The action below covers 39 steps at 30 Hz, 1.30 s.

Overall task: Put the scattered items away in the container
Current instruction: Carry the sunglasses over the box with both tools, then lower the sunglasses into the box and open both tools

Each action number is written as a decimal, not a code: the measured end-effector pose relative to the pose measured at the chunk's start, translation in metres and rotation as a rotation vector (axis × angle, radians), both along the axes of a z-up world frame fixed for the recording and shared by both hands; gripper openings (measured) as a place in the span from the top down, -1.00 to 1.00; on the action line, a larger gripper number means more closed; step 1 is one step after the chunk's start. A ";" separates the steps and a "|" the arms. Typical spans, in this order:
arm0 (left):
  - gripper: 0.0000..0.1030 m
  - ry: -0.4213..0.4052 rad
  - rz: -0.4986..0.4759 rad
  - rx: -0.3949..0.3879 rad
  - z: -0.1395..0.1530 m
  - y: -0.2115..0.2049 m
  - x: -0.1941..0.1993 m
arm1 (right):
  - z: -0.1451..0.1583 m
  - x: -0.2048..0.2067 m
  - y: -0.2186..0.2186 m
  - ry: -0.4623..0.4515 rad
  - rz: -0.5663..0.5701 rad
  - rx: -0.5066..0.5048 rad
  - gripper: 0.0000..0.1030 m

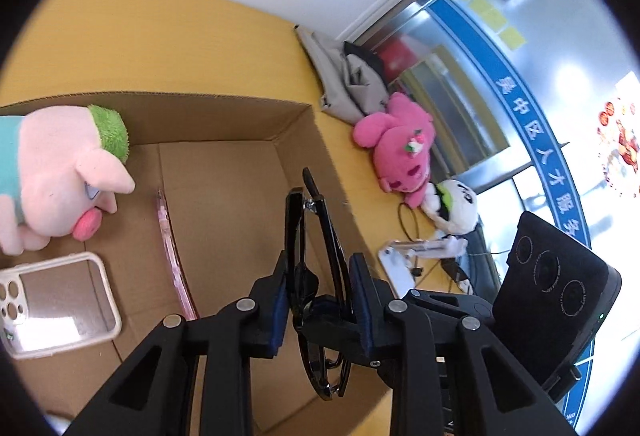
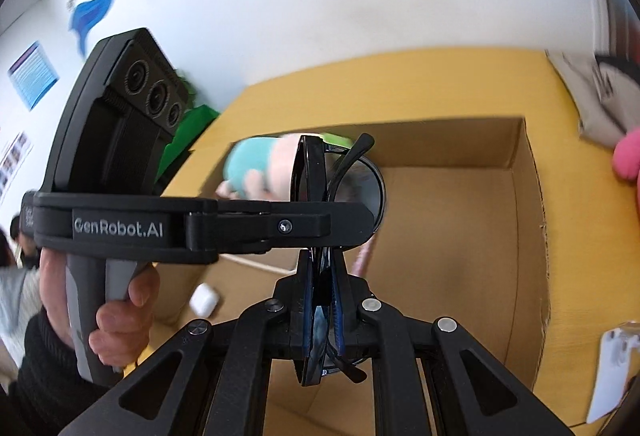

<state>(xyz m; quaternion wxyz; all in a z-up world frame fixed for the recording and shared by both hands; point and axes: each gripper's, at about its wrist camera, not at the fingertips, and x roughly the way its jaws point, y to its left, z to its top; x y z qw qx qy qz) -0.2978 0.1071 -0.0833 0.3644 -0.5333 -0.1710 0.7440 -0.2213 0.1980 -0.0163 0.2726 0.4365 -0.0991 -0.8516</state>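
On my far left, in the left wrist view, a pink pig plush [image 1: 60, 176] with a green cap lies inside the cardboard box [image 1: 224, 116]. A clear phone case [image 1: 60, 308] lies flat on the box floor just below it. Beside that, a thin pink strip [image 1: 172, 252] stands on edge; I cannot tell what it is.

At centre, the left tool [image 1: 320, 296] has its blue pads pressed on either side of a folded pair of black glasses [image 1: 316, 236]. The glasses are held upright over the open box, near its right wall.

Past that wall, on the yellow surface [image 1: 120, 36], a grey cloth bag [image 1: 348, 84] sits against the wall. A bright pink plush [image 1: 400, 144] lies below it, touching a white plush [image 1: 456, 204]. A black camera block [image 1: 552, 276] fills the right edge.

In the right wrist view, my left hand [image 2: 120, 316] grips the handle at the left. A white earbud case [image 2: 204, 298] lies on cardboard just beside it. The left tool crosses the frame sideways, and the glasses pass through its tip. The right tool [image 2: 320, 316] is clamped tight on the lower part of the same glasses, so both tools hold them above the box.
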 end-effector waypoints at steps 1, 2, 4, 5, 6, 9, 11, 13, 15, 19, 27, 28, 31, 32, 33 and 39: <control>0.49 -0.015 0.000 -0.008 -0.007 0.003 -0.007 | -0.007 -0.007 0.003 -0.022 -0.011 -0.006 0.82; 0.49 -0.029 -0.002 -0.015 -0.015 0.007 -0.015 | -0.014 -0.014 0.006 -0.045 -0.022 -0.011 0.82; 0.49 -0.057 -0.005 -0.025 -0.028 0.012 -0.027 | -0.027 -0.027 0.009 -0.083 -0.040 -0.009 0.82; 0.49 -0.072 -0.008 -0.031 -0.036 0.016 -0.034 | -0.032 -0.033 0.010 -0.099 -0.047 -0.003 0.82; 0.49 -0.086 -0.010 -0.037 -0.043 0.018 -0.039 | -0.038 -0.038 0.010 -0.114 -0.053 0.005 0.82; 0.49 -0.133 -0.009 -0.053 -0.064 0.024 -0.054 | -0.057 -0.055 0.009 -0.173 -0.081 0.040 0.82; 0.49 -0.164 -0.004 -0.061 -0.078 0.026 -0.060 | -0.068 -0.060 0.006 -0.199 -0.102 0.069 0.82; 0.49 -0.183 -0.004 -0.072 -0.088 0.027 -0.062 | -0.077 -0.063 0.002 -0.215 -0.106 0.099 0.82; 0.48 -0.209 0.002 -0.051 -0.096 0.025 -0.063 | -0.083 -0.064 0.002 -0.232 -0.111 0.099 0.82; 0.46 -0.215 -0.002 -0.054 -0.100 0.025 -0.062 | -0.086 -0.063 -0.002 -0.236 -0.118 0.127 0.81; -0.08 -0.174 0.064 -0.126 -0.094 0.019 -0.060 | -0.094 -0.079 -0.002 -0.227 -0.155 0.127 0.81; -0.08 -0.163 0.069 -0.123 -0.090 0.018 -0.059 | -0.096 -0.079 -0.003 -0.230 -0.158 0.121 0.81; -0.08 -0.124 0.075 -0.127 -0.076 0.013 -0.055 | -0.097 -0.081 -0.004 -0.213 -0.168 0.115 0.80; -0.08 -0.102 0.079 -0.136 -0.069 0.011 -0.052 | -0.094 -0.079 -0.005 -0.199 -0.172 0.117 0.80; -0.08 -0.078 0.083 -0.140 -0.062 0.009 -0.048 | -0.091 -0.076 -0.006 -0.182 -0.172 0.123 0.74; -0.09 0.147 0.148 -0.140 0.007 -0.014 0.010 | -0.056 -0.033 -0.010 -0.042 -0.200 0.166 -0.67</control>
